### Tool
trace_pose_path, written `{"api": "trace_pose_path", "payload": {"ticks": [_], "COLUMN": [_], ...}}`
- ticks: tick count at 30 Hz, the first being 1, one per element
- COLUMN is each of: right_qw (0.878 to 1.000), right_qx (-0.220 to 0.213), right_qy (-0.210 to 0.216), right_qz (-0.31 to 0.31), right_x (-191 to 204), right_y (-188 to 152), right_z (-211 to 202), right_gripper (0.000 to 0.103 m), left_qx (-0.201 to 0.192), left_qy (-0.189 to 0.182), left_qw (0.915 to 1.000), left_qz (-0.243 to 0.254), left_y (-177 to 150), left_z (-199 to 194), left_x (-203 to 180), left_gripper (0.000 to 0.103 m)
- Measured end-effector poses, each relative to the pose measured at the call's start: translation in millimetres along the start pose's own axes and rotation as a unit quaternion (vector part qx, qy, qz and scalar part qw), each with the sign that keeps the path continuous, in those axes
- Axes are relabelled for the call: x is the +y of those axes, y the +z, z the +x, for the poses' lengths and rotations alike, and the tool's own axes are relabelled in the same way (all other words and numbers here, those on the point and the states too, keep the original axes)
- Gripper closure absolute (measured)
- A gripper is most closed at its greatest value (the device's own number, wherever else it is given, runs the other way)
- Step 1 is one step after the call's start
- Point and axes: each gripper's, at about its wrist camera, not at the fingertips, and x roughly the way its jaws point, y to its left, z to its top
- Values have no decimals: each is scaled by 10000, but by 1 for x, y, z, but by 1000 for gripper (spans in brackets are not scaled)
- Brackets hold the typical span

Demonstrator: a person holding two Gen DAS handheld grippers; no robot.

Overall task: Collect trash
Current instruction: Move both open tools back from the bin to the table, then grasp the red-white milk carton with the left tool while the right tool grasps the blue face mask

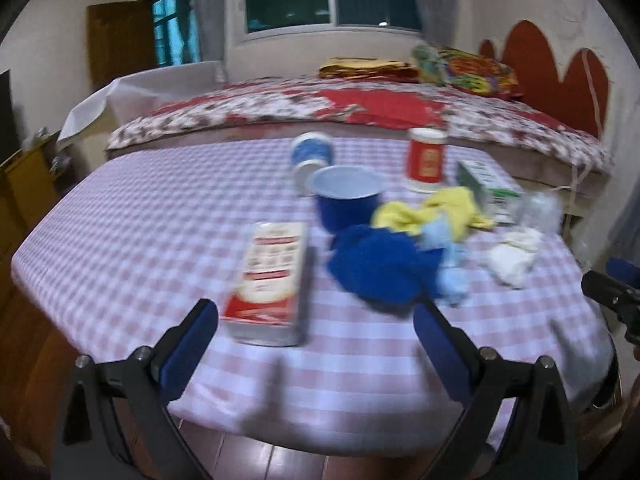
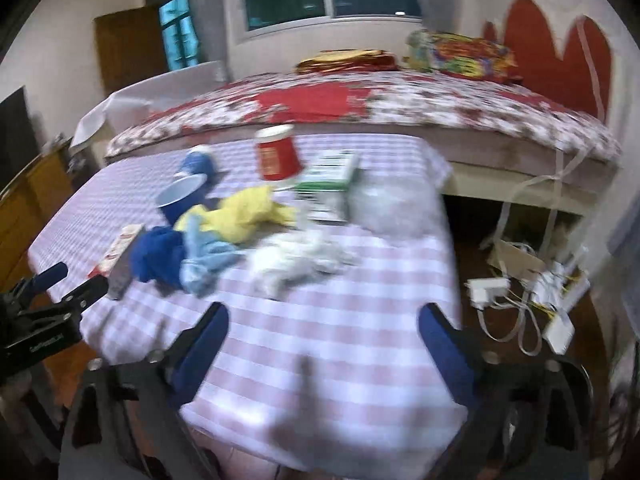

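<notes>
Trash lies on a checked tablecloth [image 1: 140, 220]: a red-and-white carton [image 1: 269, 280] on its side, a blue cup [image 1: 346, 200], a tipped blue-and-white cup [image 1: 310, 156], an upturned red cup [image 1: 426, 160], a green-and-white box [image 1: 490, 190], blue [image 1: 380, 264], yellow [image 1: 436, 208] and light-blue wads, and white crumpled paper [image 1: 514, 254]. My left gripper [image 1: 316, 320] is open, nothing between its fingers, just short of the carton and blue wad. My right gripper [image 2: 323, 326] is open over bare cloth, the white paper [image 2: 298, 262] just beyond it. The left gripper [image 2: 60, 292] shows at that view's left edge.
A bed with a red floral cover [image 1: 360, 106] runs behind the table. To the table's right, the floor holds cables, a white power strip [image 2: 488, 290] and cardboard. A wooden cabinet [image 2: 36, 200] stands at left. A clear plastic bag [image 2: 394, 200] lies by the green box.
</notes>
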Motion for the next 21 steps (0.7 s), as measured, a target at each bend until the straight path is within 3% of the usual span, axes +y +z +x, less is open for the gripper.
{"api": "trace_pose_path", "payload": {"ticks": [8,10,17,21], "right_qw": [9967,9958,9932,9929], "right_qx": [349,423,681,684], "right_qy": [479,528,584,572], "right_qz": [-550,-622,-749,-788], "right_x": [62,71,85,87], "right_y": [6,5,8,15], "right_z": [49,58,95,105], "right_gripper": [44,46,57,58], "left_qx": [264,357,461,505], "left_qy": [58,6,-16,-81], "left_qw": [9987,9981,9967,9962], "left_qz": [-421,-507,-669,-703], "left_y": [-4,-6,-8,-5], "left_z": [33,40,58,67], "left_x": [28,33,44,46], "left_gripper": [8,14,20,23]}}
